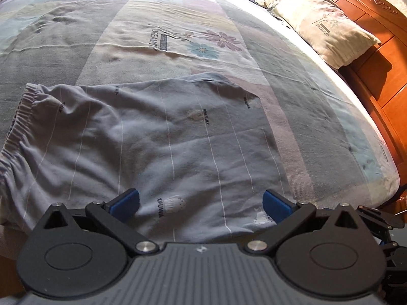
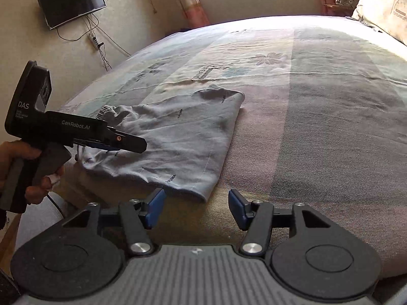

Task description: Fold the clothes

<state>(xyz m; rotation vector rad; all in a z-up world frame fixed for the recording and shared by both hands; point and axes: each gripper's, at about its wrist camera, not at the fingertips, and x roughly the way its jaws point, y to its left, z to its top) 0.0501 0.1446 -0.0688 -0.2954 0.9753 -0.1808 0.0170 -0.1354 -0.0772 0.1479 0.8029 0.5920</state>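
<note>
Blue-padded fingers of my right gripper (image 2: 194, 207) stand spread, empty, near the hem corner of the soft grey-blue striped cotton shorts (image 2: 178, 142) on the bed (image 2: 318, 117). My left gripper (image 1: 201, 204) hovers spread above them. Limp, light cloth; I'd pinch corners.

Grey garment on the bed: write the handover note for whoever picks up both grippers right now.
Left gripper: open, nothing held, hovering over the near part of the grey garment.
Right gripper: open, nothing held, just off the garment's near right corner, over the bedsheet.
Garment: lies fairly flat but creased on the bed, elastic waistband at the left end. It looks doubled over, but the fold count cannot be told.
Done: garment laid out, both grippers clear of it.
Left: probably grip the near edge or an end, fold again, smooth the creases.
</note>
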